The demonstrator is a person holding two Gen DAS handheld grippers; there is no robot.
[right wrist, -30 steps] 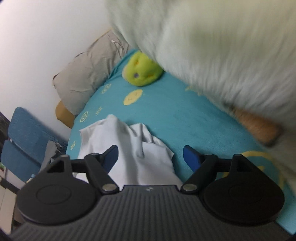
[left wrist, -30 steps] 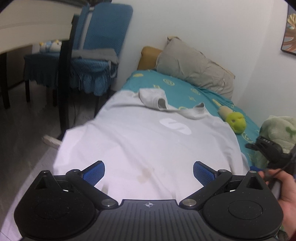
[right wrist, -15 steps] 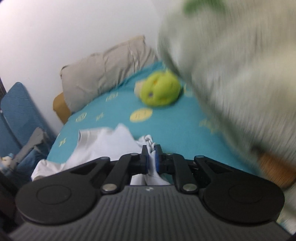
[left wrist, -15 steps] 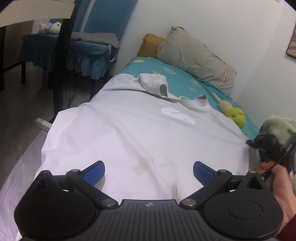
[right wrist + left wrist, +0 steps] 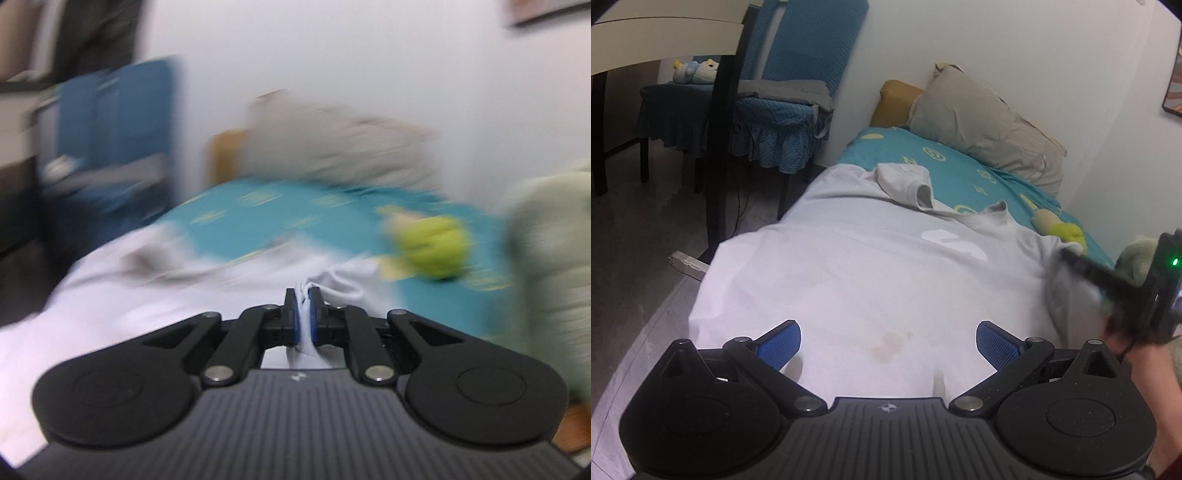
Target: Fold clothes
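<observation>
A white T-shirt (image 5: 871, 266) with a pale logo and a brownish stain lies spread front-up on the bed, its far-left sleeve folded over. My left gripper (image 5: 888, 338) hovers open just above the shirt's near hem, nothing between its blue pads. At the right edge of the left wrist view my right gripper (image 5: 1067, 254) pinches the shirt's right side and lifts a fold. The right wrist view is blurred; my right gripper (image 5: 303, 314) is shut on bunched white T-shirt (image 5: 147, 295) fabric.
The bed has a teal sheet (image 5: 960, 170) with a beige pillow (image 5: 990, 125) at the head by the wall. A yellow-green plush toy (image 5: 1067, 232) lies at the far right. A pale green fluffy blanket (image 5: 546, 258) sits to the right. A blue chair (image 5: 783, 96) stands left.
My right gripper shut on the shirt's right side, swung round and pulled the fabric up and inward. My left gripper stayed open and drew slightly closer to the hem.
</observation>
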